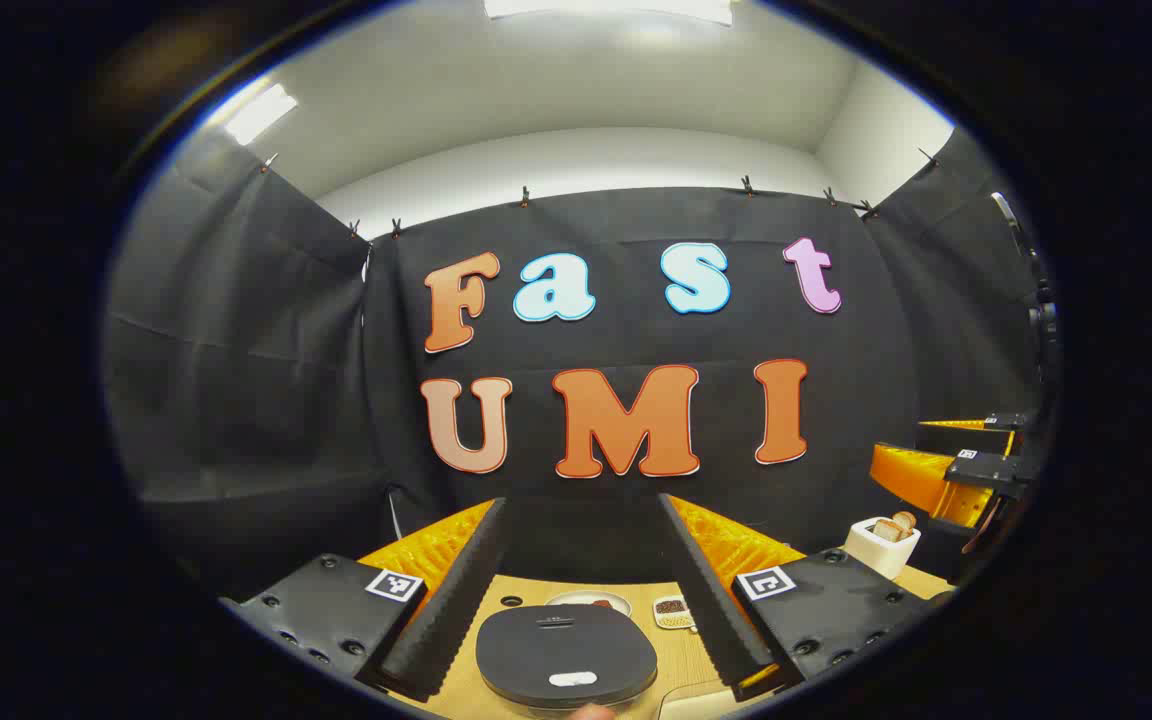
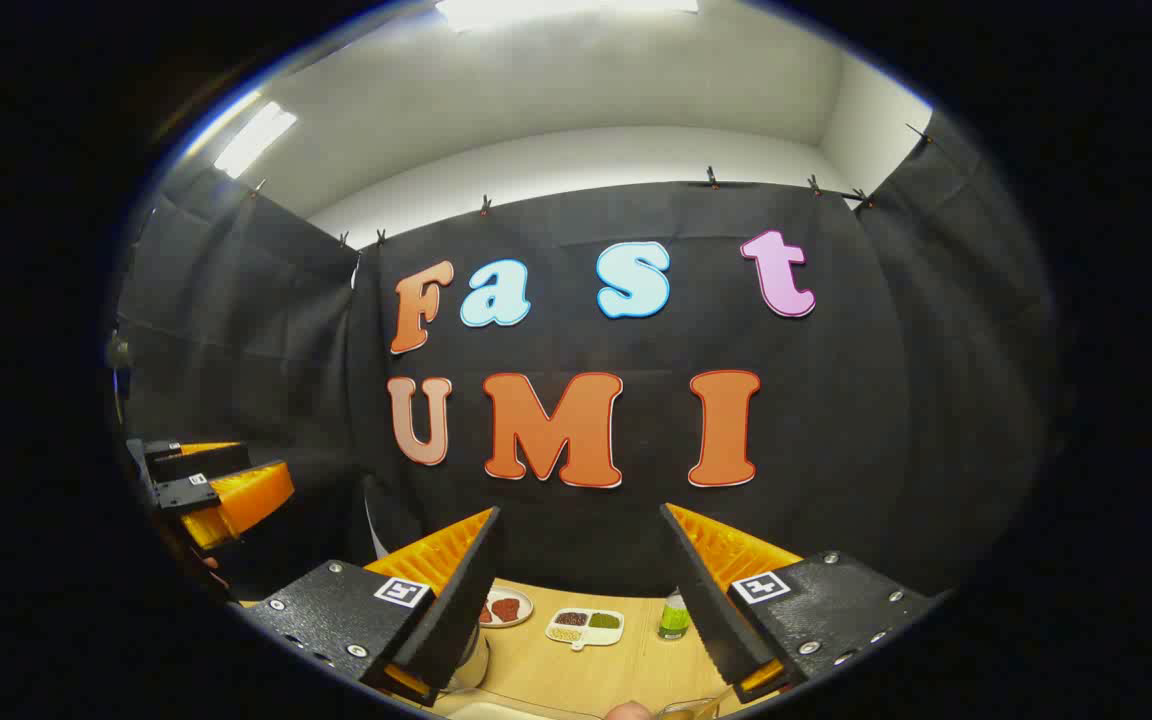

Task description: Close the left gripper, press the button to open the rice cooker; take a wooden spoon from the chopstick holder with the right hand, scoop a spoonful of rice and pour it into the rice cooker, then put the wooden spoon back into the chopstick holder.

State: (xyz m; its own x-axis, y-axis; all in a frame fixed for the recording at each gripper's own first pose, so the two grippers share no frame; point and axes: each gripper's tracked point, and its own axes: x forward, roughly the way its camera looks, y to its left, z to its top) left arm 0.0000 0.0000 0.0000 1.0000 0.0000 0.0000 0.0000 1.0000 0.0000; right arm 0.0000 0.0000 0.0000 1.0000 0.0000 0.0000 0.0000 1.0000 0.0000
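A: Where's the rice cooker?
B: On the counter, between the left hand-held gripper fingers — jaws spread, grasping nothing.
A: The right hand-held gripper?
B: Released too — chopstick holder far right of the left one.

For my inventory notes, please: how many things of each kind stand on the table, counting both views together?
Rice cooker: 1
Round plate: 1
Divided tray: 1
White holder: 1
Green bottle: 1
Total: 5
The clear items at the bottom edge of the right gripper view are too cut off to count.
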